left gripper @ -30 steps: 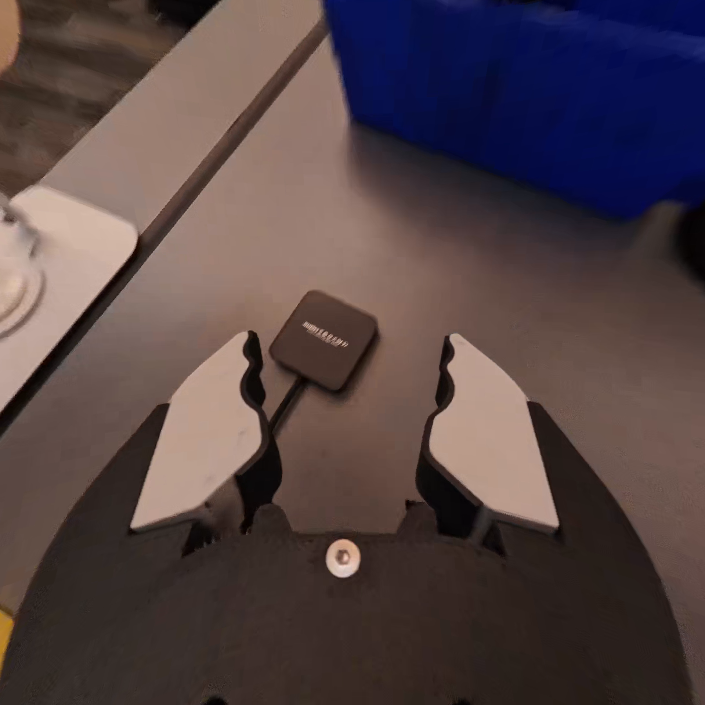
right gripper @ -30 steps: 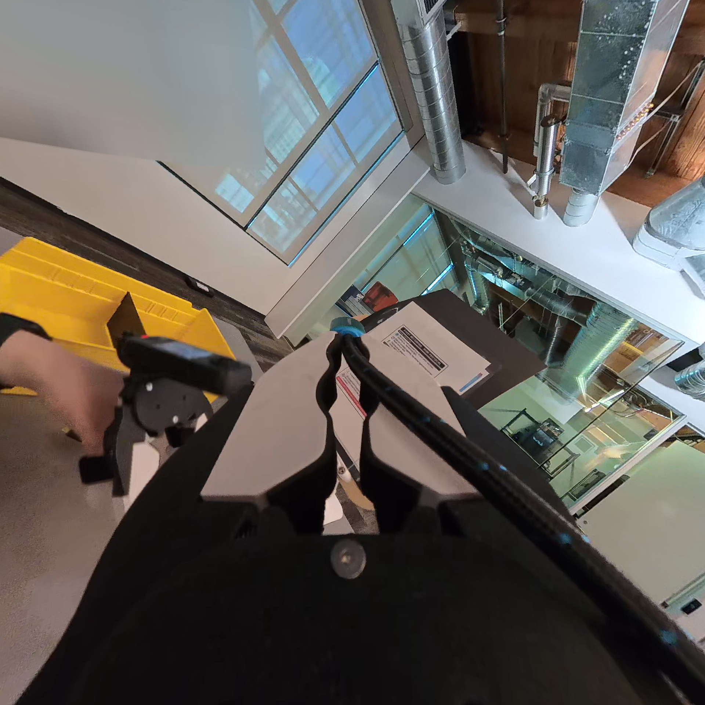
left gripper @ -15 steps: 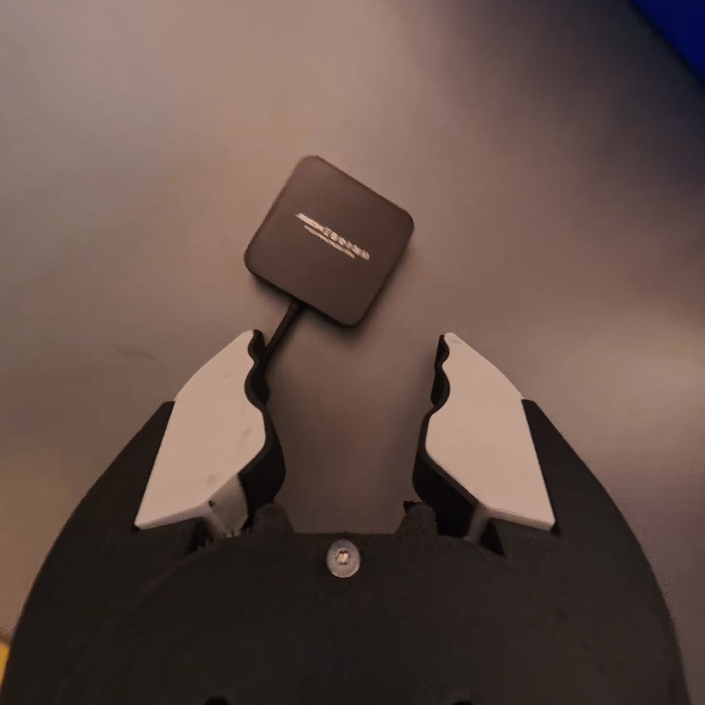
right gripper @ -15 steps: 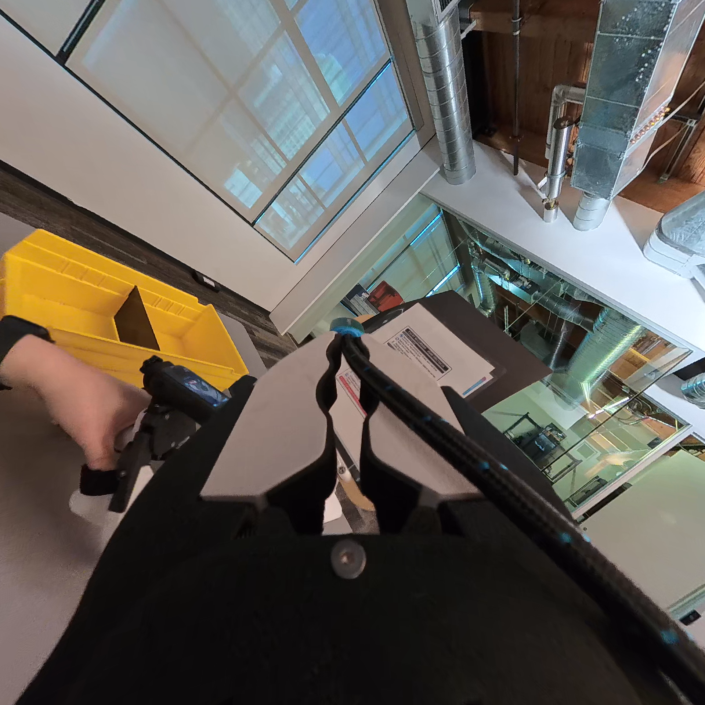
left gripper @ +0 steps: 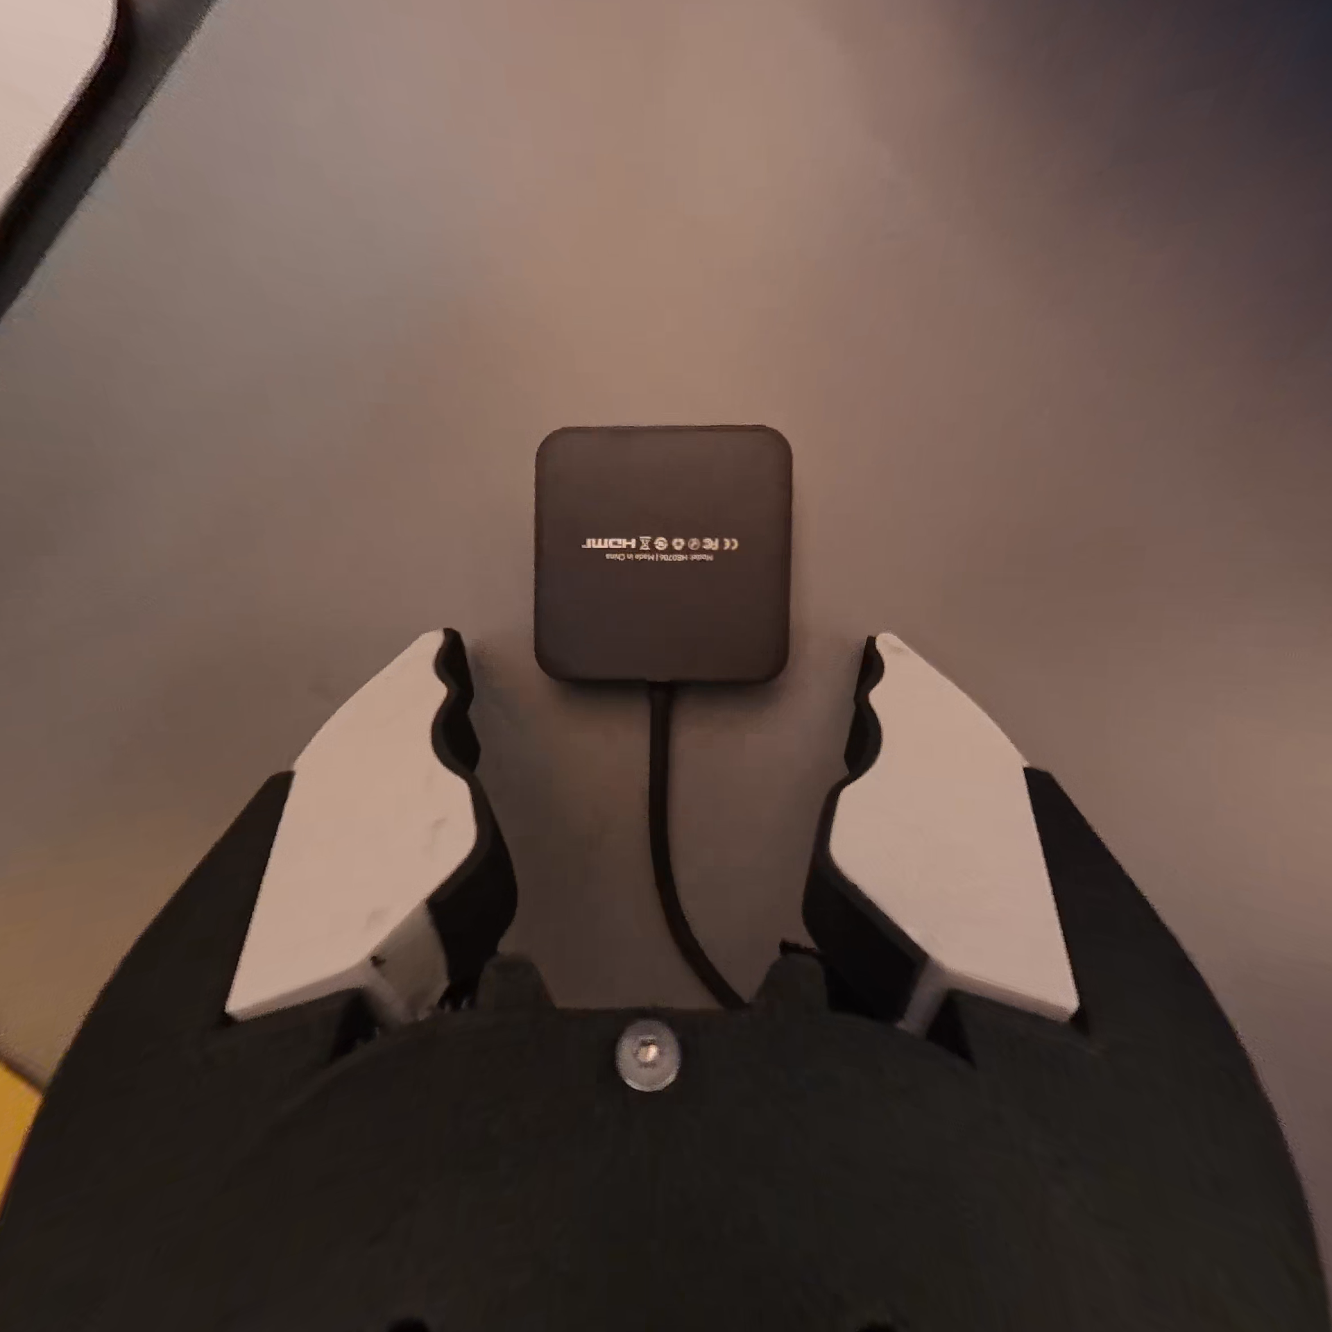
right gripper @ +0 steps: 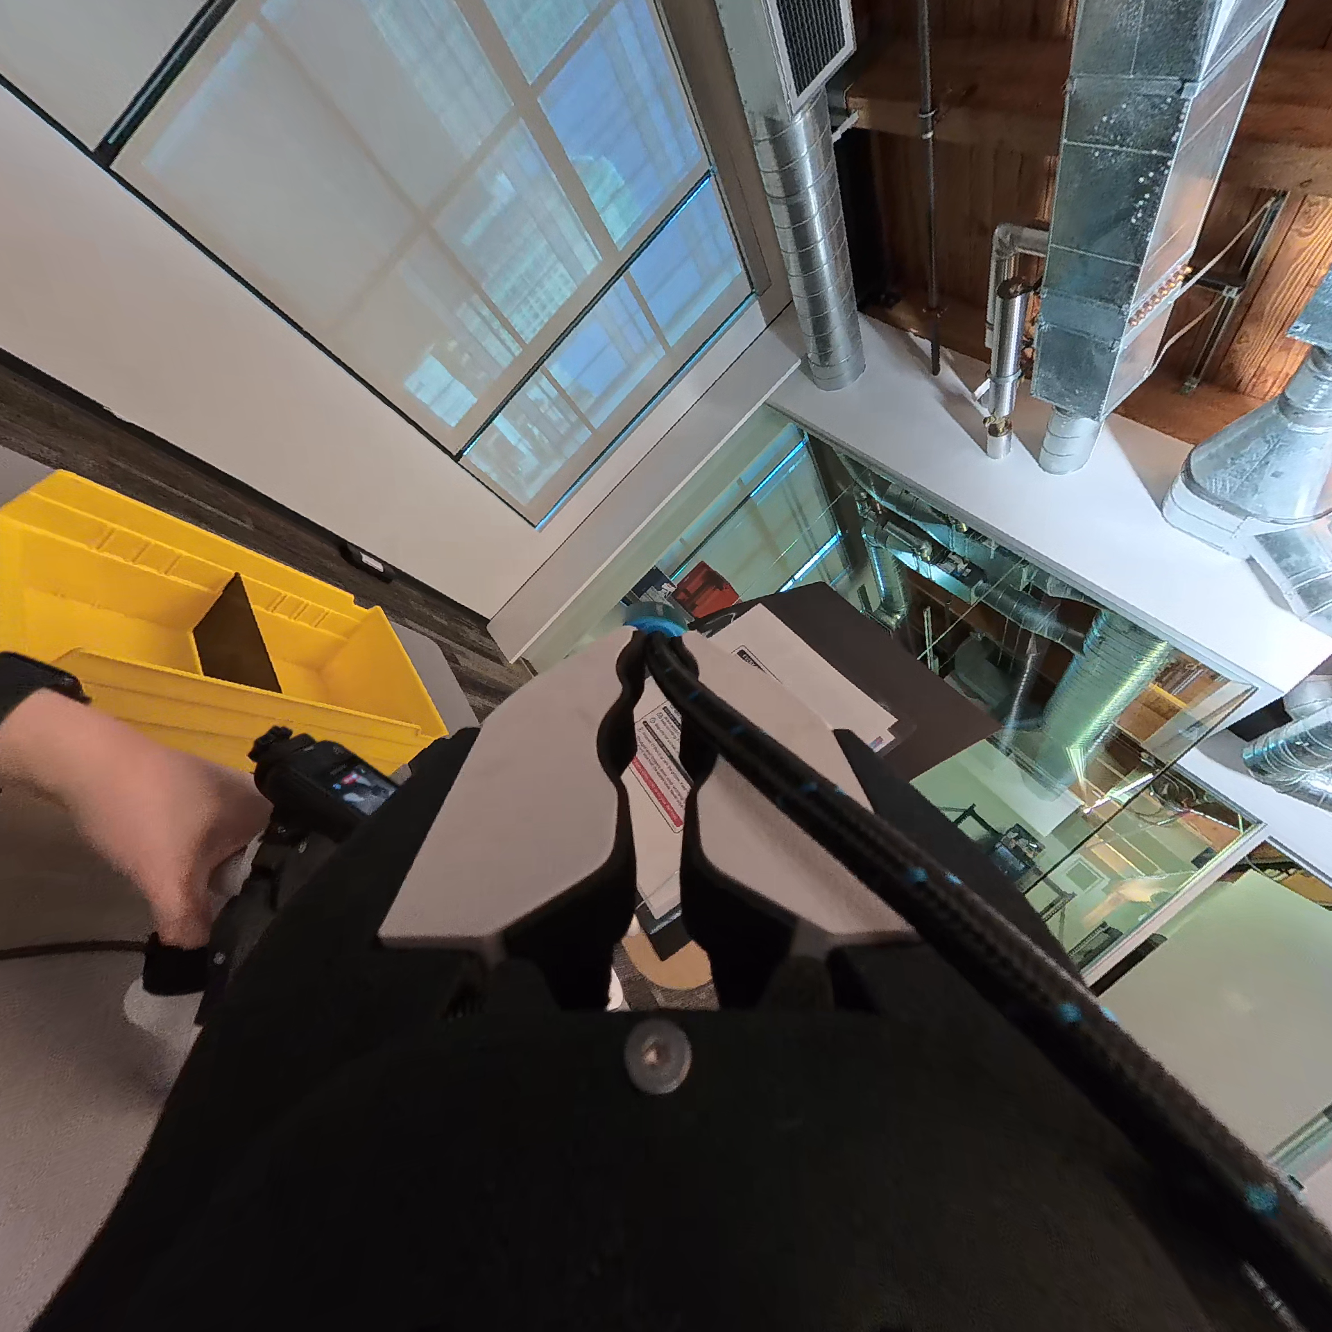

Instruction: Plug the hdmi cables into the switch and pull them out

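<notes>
Left wrist view first: left gripper (left gripper: 659,649) hangs over the grey counter (left gripper: 1009,360) with its jaws spread wide and nothing between them but the switch's own lead. White fingers (left gripper: 375,829) stand clear on either side, touching neither the box nor the lead. HDMI switch (left gripper: 663,553), a flat black square with rounded corners and small white print on its upper face, lies flat on the counter just beyond the fingertips, centred on the gap and square to it. Its thin black lead (left gripper: 659,814) leaves the middle of the near edge and runs straight toward the camera, bending slightly right before it passes under the gripper body. Far left, a white object's corner (left gripper: 43,108) shows, blurred.

Right wrist view: right gripper (right gripper: 652,638) is tilted up toward the room, its jaws clenched at the tips on a black braided HDMI cable (right gripper: 829,807) flecked with blue. A blue collar (right gripper: 652,621) of the cable shows just past the fingertips, pointing away from the camera; whatever plug lies beyond it is hidden. The cable's long axis runs from the tips back over the right finger toward the near right corner. At left, a hand (right gripper: 144,814) grips the other tool, which carries a small camera (right gripper: 324,775), low over the counter. Beyond it sits a yellow bin (right gripper: 144,598) with a dark divider. A large window (right gripper: 432,216) and metal ducts (right gripper: 1124,202) fill the far part.
</notes>
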The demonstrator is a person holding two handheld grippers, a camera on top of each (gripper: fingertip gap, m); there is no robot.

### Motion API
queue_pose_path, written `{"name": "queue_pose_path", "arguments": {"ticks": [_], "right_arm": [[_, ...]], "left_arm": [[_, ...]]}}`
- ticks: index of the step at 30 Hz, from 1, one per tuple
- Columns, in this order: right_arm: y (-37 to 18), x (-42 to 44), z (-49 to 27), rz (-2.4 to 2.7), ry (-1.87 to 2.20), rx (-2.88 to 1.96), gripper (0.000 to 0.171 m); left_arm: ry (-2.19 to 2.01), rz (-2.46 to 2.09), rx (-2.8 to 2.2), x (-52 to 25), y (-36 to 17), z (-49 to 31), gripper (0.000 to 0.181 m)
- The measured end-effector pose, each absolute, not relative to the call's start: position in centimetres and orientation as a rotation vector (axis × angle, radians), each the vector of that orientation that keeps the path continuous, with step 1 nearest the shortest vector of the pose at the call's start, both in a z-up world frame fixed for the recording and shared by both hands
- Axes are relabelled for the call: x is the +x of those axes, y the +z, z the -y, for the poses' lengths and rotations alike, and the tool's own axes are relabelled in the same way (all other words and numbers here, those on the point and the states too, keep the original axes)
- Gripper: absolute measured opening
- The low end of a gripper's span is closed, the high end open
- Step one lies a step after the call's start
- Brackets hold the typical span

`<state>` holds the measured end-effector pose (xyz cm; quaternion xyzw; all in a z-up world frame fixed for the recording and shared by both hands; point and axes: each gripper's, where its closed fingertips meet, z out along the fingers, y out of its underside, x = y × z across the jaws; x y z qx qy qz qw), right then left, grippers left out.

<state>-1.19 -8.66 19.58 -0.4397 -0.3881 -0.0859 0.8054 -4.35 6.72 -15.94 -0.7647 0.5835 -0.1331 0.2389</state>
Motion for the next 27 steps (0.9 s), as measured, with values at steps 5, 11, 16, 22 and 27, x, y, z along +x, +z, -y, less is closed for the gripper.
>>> {"name": "queue_pose_path", "arguments": {"ticks": [5,11,16,22,27], "right_arm": [[19.5,-1.2,8.7,0.839,-0.186,-0.935,0.007],[19.3,-1.2,8.4,0.839,-0.195,-0.946,0.007],[18.8,-1.4,7.9,0.853,-0.201,-0.967,0.007],[18.1,-1.1,6.7,0.842,-0.238,-1.023,0.007],[17.6,-0.6,5.2,0.791,-0.313,-1.094,0.007]], "left_arm": [[-0.489,-1.573,-2.066,-3.3,-16.2,-6.8,0.091],[-0.551,-1.534,-2.004,-3.2,-16.0,-6.9,0.068],[-0.514,-1.566,-2.070,-3.3,-16.0,-6.9,0.066],[-0.792,-1.476,-2.102,-2.8,-12.7,-5.1,0.066],[-1.011,-1.286,-1.920,-3.7,-4.3,-5.2,0.067]]}}
